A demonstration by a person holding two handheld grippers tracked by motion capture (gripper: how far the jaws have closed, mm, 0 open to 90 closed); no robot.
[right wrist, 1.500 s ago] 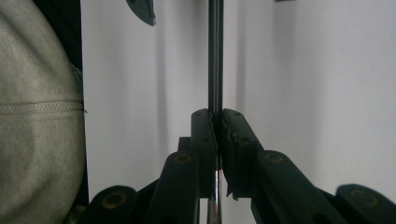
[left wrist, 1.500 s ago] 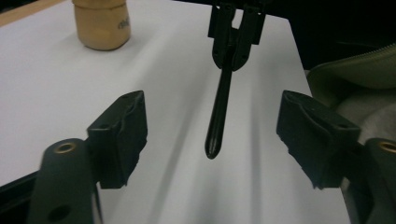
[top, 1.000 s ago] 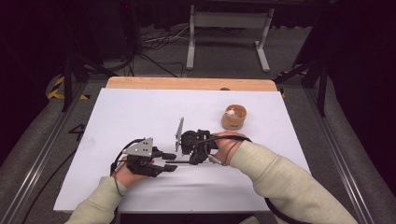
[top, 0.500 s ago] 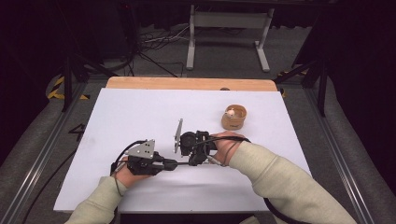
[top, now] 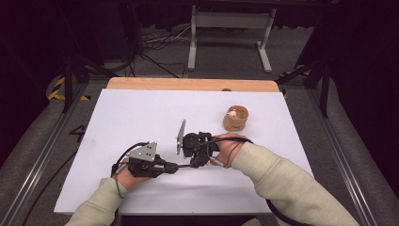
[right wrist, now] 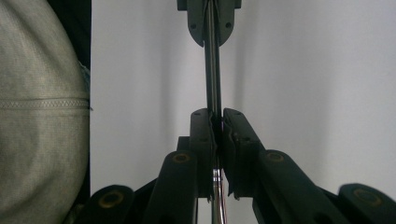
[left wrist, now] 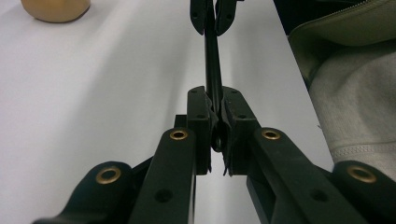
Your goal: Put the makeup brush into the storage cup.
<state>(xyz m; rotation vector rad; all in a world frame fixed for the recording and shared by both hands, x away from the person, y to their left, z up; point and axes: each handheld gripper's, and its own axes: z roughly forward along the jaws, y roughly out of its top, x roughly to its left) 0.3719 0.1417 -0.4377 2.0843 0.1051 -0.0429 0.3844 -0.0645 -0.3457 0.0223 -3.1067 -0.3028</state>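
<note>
A thin dark rod (top: 184, 165) lies level just above the white table (top: 141, 113), held at both ends. My left gripper (top: 174, 166) is shut on its left end, and its jaws have just been closing onto it. In the left gripper view the left gripper (left wrist: 215, 100) pinches the rod (left wrist: 212, 60), which runs up to the right gripper (left wrist: 215, 16). My right gripper (top: 194, 162) is shut on the other end. In the right gripper view the right gripper (right wrist: 215, 114) clamps the rod (right wrist: 212, 70), with a silvery part showing below the pads.
A small wooden cup (top: 235, 117) with something white inside stands behind and to the right of the right hand. A wooden strip (top: 188, 84) borders the table's far edge. Pale sleeves (top: 277, 174) come in from the bottom.
The left gripper's jaws have closed onto the rod's end. Both hands have stayed where they were.
</note>
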